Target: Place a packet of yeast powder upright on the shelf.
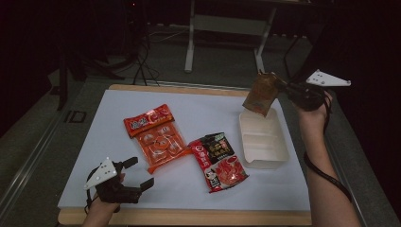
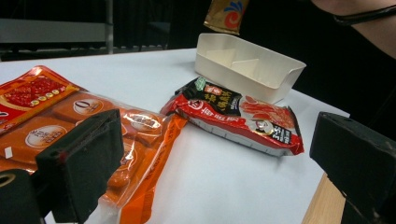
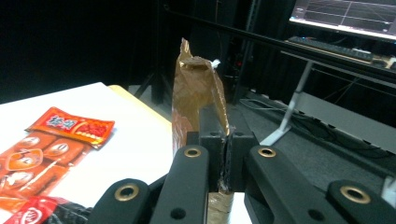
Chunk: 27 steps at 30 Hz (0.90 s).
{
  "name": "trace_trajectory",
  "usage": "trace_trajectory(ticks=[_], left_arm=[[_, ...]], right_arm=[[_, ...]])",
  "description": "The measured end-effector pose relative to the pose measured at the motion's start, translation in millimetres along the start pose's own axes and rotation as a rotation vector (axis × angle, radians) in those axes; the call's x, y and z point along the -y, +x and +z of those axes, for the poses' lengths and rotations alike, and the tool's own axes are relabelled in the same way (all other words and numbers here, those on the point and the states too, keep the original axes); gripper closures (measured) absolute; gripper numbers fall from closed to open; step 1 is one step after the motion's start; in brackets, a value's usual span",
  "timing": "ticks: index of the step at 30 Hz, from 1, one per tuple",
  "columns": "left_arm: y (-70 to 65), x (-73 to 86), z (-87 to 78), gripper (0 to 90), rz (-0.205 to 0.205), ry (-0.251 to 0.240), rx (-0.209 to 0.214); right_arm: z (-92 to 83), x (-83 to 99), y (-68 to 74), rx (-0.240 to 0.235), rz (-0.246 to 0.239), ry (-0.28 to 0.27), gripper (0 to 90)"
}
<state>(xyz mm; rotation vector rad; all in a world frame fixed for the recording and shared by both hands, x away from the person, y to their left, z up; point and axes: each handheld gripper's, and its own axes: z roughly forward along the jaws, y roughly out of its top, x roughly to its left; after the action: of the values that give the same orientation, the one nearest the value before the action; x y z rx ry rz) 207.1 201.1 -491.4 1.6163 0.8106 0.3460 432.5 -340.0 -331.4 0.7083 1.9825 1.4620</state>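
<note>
My right gripper [image 1: 282, 88] is shut on a brown-gold packet [image 1: 261, 93], which hangs in the air over the far end of a white divided tray [image 1: 264, 142]. In the right gripper view the packet [image 3: 196, 98] stands up from the closed jaws [image 3: 225, 158]. On the sheet lie an orange snack pack [image 1: 153, 135] and a red-and-black packet [image 1: 218, 161]. My left gripper [image 1: 140, 172] rests open near the front left edge, just short of the orange pack [image 2: 70, 126], with nothing between its pads [image 2: 79, 163]. Beyond them lie the red packet [image 2: 238, 119] and the tray [image 2: 247, 70].
A white sheet [image 1: 118, 118] covers the wooden table, whose front edge [image 1: 189, 217] shows below it. A desk frame [image 1: 191, 42] and cables stand on the dark floor behind. A monitor [image 3: 345, 16] glows at the far right of the right gripper view.
</note>
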Motion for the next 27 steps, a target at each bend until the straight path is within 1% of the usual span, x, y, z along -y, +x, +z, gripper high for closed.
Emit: trace_trajectory(ticks=[2,7,10,12,14,16,18,22,23,24,27], left_arm=[[-0.2,-0.2,-0.2,3.7,0.002,-0.001,0.001],[-0.3,0.5,-0.1,3.7,-0.006,-0.003,0.002],[0.1,1.3,0.3,3.7,-0.006,0.004,0.005],[0.4,2.8,1.0,3.7,-0.007,0.01,0.003],[0.5,3.0,1.2,3.7,-0.011,0.009,0.004],[0.7,2.8,1.0,3.7,-0.009,0.009,0.003],[1.0,2.6,0.6,3.7,-0.016,0.002,0.003],[1.7,2.8,-0.1,3.7,-0.017,0.003,0.002],[1.7,2.8,-0.1,3.7,-0.017,0.003,0.002],[2.4,3.5,-0.2,3.8,-0.019,0.005,0.002],[2.8,3.8,-0.3,3.8,-0.022,0.004,0.001]], right_arm=[[1.7,2.5,-2.3,-0.004,0.003,0.0,88.8],[7.4,13.9,-7.8,0.003,0.002,0.01,88.7],[9.2,19.2,-10.6,0.002,0.008,0.008,88.7],[12.0,25.6,-13.7,0.012,-0.001,0.014,88.6],[13.9,28.2,-15.2,0.017,-0.003,0.022,88.7],[15.7,30.0,-16.1,0.024,-0.019,0.032,88.6],[17.1,31.8,-17.2,0.034,-0.026,0.037,88.6],[19.5,34.7,-18.2,0.03,-0.028,0.033,88.4],[20.6,35.6,-18.3,0.029,-0.027,0.041,88.4],[23.3,38.1,-17.5,0.025,-0.025,0.051,88.5],[26.2,42.0,-17.0,0.01,-0.012,0.049,88.5]])
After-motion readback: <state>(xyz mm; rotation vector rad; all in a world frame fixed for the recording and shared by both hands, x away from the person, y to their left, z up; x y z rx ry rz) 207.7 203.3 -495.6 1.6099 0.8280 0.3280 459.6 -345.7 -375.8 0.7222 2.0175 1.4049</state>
